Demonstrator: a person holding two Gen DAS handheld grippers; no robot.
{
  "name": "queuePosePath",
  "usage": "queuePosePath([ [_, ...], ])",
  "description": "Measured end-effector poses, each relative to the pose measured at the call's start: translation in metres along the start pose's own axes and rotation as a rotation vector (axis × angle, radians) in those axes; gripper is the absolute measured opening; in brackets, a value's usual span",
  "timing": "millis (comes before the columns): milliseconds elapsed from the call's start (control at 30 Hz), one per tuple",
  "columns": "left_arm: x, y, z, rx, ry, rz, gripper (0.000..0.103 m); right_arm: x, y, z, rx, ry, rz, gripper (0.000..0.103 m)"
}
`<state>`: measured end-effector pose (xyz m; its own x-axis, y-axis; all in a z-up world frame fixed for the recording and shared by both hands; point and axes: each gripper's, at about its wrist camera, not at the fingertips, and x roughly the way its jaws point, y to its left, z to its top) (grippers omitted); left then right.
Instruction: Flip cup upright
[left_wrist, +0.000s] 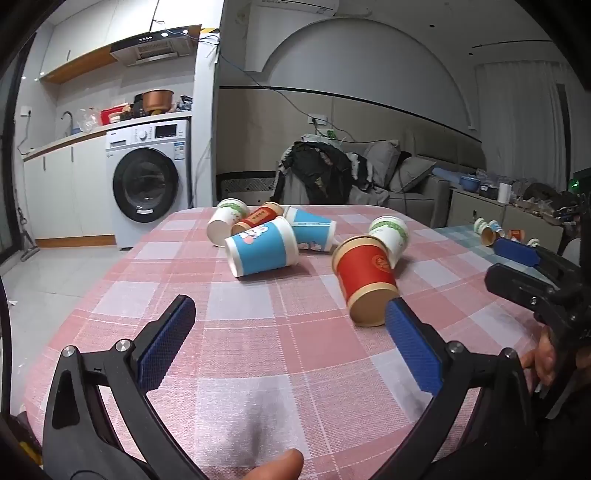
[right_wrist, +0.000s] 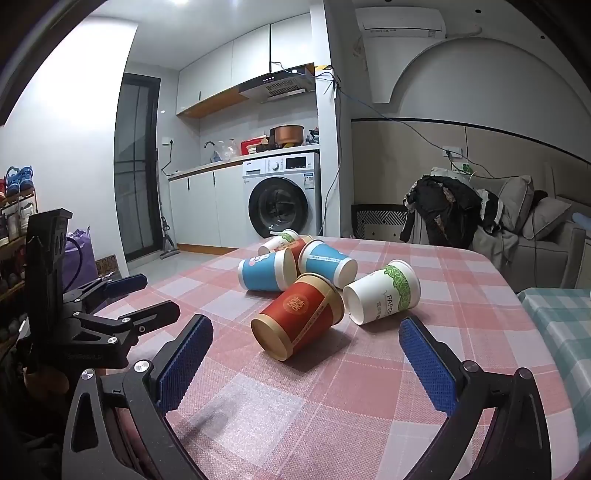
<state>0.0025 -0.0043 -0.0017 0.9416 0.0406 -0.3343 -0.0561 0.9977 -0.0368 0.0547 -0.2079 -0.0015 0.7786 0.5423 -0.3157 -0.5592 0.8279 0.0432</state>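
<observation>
Several paper cups lie on their sides on the pink checked table (left_wrist: 258, 369) (right_wrist: 332, 406). The nearest is a red cup (left_wrist: 364, 280) (right_wrist: 299, 319), its base toward me. Next to it lies a white and green cup (left_wrist: 391, 234) (right_wrist: 382, 293). Behind lie two blue cups (left_wrist: 262, 247) (right_wrist: 267, 271), another red cup (left_wrist: 258, 218) and another white cup (left_wrist: 225, 223). My left gripper (left_wrist: 291, 317) is open and empty, a little short of the red cup. My right gripper (right_wrist: 304, 334) is open, with the red cup's base between its fingertips, not touching.
The right gripper shows at the right edge of the left wrist view (left_wrist: 535, 273); the left gripper shows at the left of the right wrist view (right_wrist: 122, 306). A washing machine (left_wrist: 147, 181) and a sofa with clothes (left_wrist: 332, 173) stand beyond the table. A teal checked table (right_wrist: 561, 332) adjoins on the right.
</observation>
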Motion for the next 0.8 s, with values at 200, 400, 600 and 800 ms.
queuePosePath([
  [200,0.0038,0.0053,-0.0005,-0.007,0.009,0.01,0.102,0.0004,0.0,0.0001,0.0,0.001,0.001,0.103],
  [400,0.0075,0.0077,-0.0011,0.002,0.017,0.011,0.102,0.0002,0.0,0.0003,0.001,0.001,0.0,0.103],
  [600,0.0106,0.0081,-0.0019,0.007,0.02,0.006,0.102,0.0018,0.0008,-0.0019,0.001,0.003,-0.003,0.103],
  [800,0.0092,0.0047,-0.0011,0.009,0.024,0.005,0.102,0.0031,-0.0031,-0.0041,0.007,-0.001,-0.007,0.103],
])
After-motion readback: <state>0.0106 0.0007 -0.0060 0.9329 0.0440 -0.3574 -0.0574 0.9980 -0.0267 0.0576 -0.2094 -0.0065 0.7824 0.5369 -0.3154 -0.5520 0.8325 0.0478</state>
